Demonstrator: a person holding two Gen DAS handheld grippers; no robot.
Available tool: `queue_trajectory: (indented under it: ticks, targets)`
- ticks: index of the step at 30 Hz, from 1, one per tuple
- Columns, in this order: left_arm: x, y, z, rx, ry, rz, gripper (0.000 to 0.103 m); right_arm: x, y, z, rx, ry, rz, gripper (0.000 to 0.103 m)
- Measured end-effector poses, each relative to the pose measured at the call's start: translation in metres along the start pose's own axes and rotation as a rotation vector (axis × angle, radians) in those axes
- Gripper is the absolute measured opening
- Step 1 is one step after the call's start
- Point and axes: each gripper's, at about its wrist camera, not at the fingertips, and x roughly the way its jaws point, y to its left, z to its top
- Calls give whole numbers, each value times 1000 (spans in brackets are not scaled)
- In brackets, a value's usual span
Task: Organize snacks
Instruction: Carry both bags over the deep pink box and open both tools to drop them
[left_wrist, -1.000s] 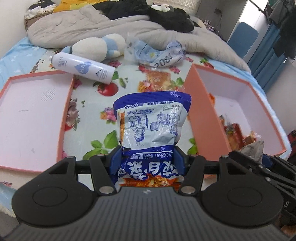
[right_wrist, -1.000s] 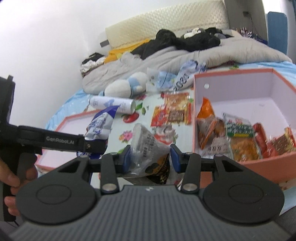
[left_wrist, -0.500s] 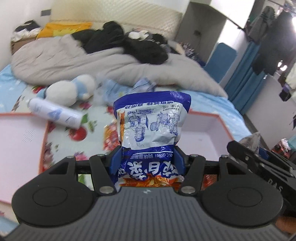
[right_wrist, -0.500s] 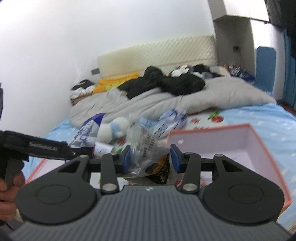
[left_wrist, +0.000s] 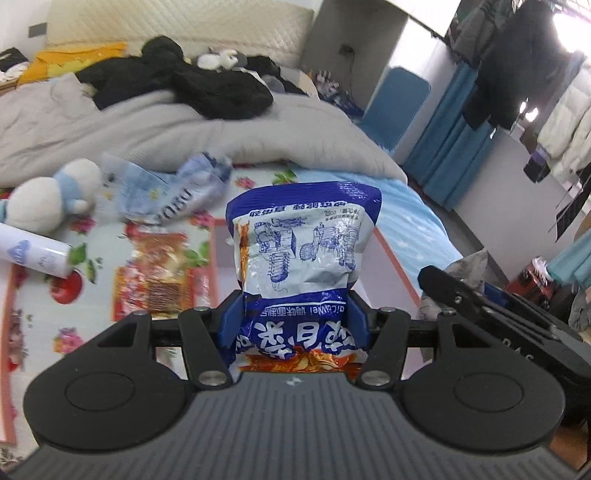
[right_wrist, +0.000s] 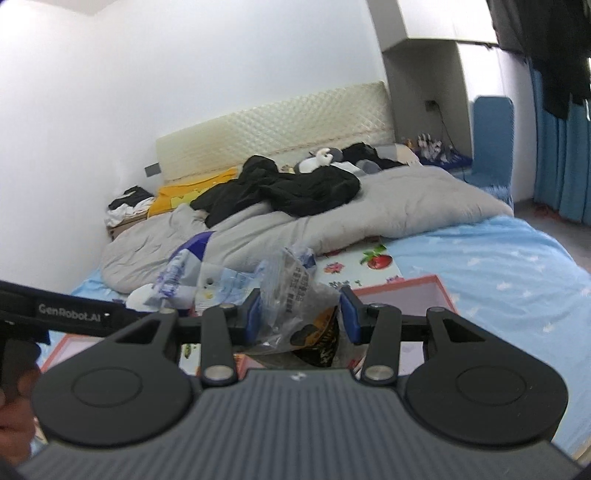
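Note:
My left gripper is shut on a blue and white snack bag, which stands upright between the blue pads, lifted above the bed. Behind the bag lies the pink box, mostly hidden. My right gripper is shut on a crumpled clear packet with a black and yellow print. Its body shows at the right of the left wrist view as a black bar. In the right wrist view the blue bag hangs at left, and the pink box's rim lies below my fingers.
Red snack packs lie on the flowered sheet beside a white spray can, a plush toy and a crumpled plastic wrapper. A grey duvet with black clothes fills the bed's far end. A second pink box's edge sits left.
Both grippers have risen and swung right with their packets still gripped. The views now look higher across the bed, so the open boxes have dropped low and mostly out of sight.

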Motion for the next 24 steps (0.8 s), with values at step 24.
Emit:
queue_trajectory:
  ticks: [24]
  targets:
    - [109,2,-20,-6,171,38,79,71,-70,-73,101,250,-122,58]
